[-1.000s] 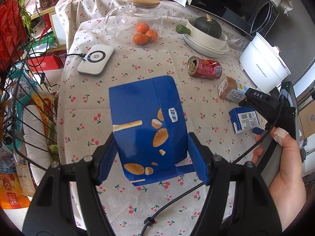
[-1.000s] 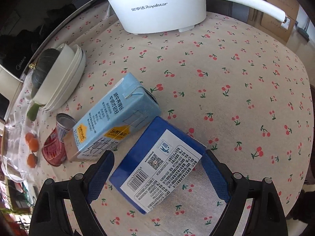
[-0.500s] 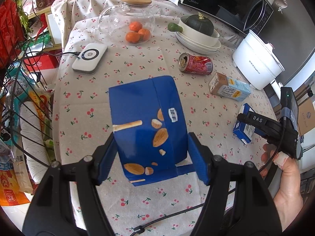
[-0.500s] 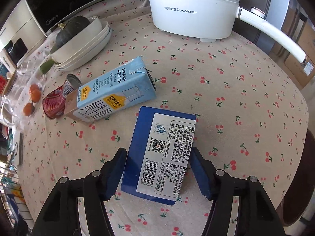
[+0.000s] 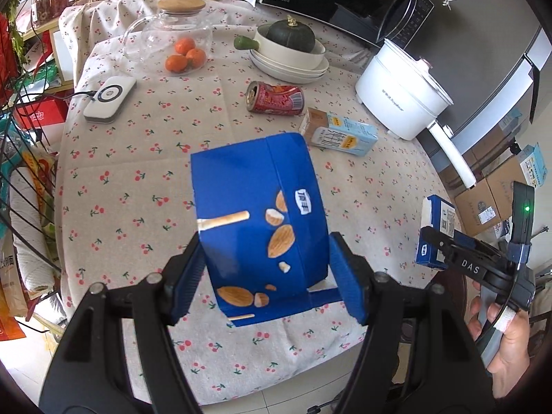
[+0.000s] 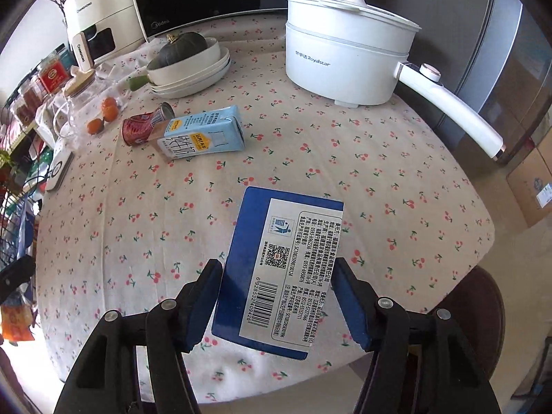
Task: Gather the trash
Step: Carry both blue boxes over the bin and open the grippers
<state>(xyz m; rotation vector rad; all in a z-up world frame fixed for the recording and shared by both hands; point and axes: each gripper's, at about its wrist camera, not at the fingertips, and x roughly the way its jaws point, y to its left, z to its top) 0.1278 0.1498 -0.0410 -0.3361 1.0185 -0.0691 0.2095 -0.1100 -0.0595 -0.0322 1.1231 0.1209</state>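
Note:
My left gripper (image 5: pixel 265 269) is shut on a large blue snack box (image 5: pixel 255 207) printed with almonds, held above the cherry-print tablecloth (image 5: pixel 145 158). My right gripper (image 6: pixel 277 276) is shut on a smaller blue box (image 6: pixel 286 258), its white barcode label facing up, lifted over the table's near edge. In the left wrist view that same small box (image 5: pixel 435 227) shows at the right, with a hand below it. A red drink can (image 5: pixel 276 98) and a light-blue milk carton (image 5: pixel 339 132) lie on their sides mid-table, also in the right wrist view as can (image 6: pixel 138 129) and carton (image 6: pixel 201 136).
A white electric pot (image 6: pixel 348 48) with a long handle stands at the back right. Stacked bowls holding a dark squash (image 5: pixel 289 55), a glass jar of oranges (image 5: pixel 172 41) and a white charger pad (image 5: pixel 110 98) sit further back. A wire rack (image 5: pixel 20 172) borders the left side.
The right jaws closed onto the small blue box, rolled, and lifted it off the cloth toward the table edge. The left gripper drew back and up with the almond box.

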